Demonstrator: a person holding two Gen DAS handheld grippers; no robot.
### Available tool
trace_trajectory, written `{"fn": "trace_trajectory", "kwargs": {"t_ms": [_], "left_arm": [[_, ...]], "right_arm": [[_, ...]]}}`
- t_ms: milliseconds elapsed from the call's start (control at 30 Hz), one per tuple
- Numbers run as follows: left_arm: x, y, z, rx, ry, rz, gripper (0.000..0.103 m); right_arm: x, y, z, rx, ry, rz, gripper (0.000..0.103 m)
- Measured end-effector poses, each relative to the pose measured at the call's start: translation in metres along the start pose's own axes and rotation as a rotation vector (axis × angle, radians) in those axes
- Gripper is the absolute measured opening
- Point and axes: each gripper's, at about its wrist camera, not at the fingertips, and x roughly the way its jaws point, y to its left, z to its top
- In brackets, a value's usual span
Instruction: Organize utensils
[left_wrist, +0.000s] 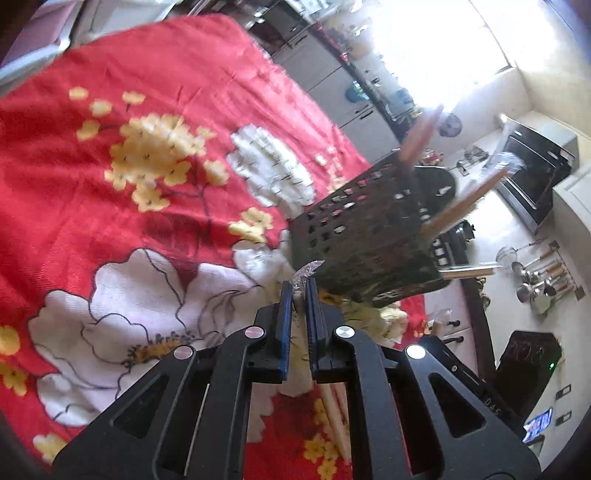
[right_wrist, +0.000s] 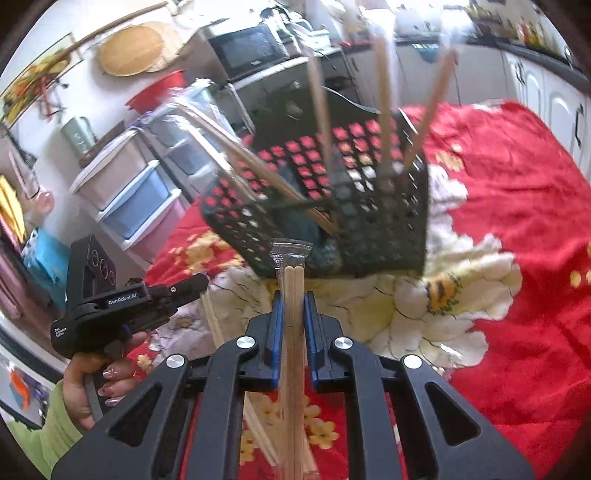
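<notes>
A black perforated utensil holder (left_wrist: 362, 240) (right_wrist: 388, 236) stands on the red floral cloth with several wooden chopsticks (right_wrist: 384, 92) (left_wrist: 421, 136) sticking up out of it. My right gripper (right_wrist: 293, 295) is shut on a plastic-wrapped pair of chopsticks (right_wrist: 293, 273), whose tip points at the holder's near wall. My left gripper (left_wrist: 298, 286) is shut on another wrapped pair of chopsticks (left_wrist: 308, 271), just short of the holder's lower corner. In the right wrist view the left gripper (right_wrist: 205, 282) comes in from the left, held by a hand (right_wrist: 107, 373).
The red cloth (left_wrist: 166, 110) (right_wrist: 517, 184) with white and yellow flowers covers the table. More chopsticks (right_wrist: 258, 424) lie on it under my right gripper. Plastic drawers (right_wrist: 136, 192), a microwave (right_wrist: 251, 48), an oven (left_wrist: 532, 173) and hanging ladles (left_wrist: 539, 280) surround the table.
</notes>
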Motion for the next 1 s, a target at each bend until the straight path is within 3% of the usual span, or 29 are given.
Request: {"fn": "trace_trajectory", "kwargs": {"t_ms": [500,1000], "left_arm": [[-0.061,-0.067,-0.003,0.176,-0.158,-0.049,0.003],[-0.078,-0.134,0.006,0.33,-0.232,-0.107,0.003]], "right_arm": [[-0.032,0.039,0.016,-0.119,-0.138,0.02,0.01],[-0.074,0.041,0.031,-0.161,-0.3,-0.009,0.01]]}}
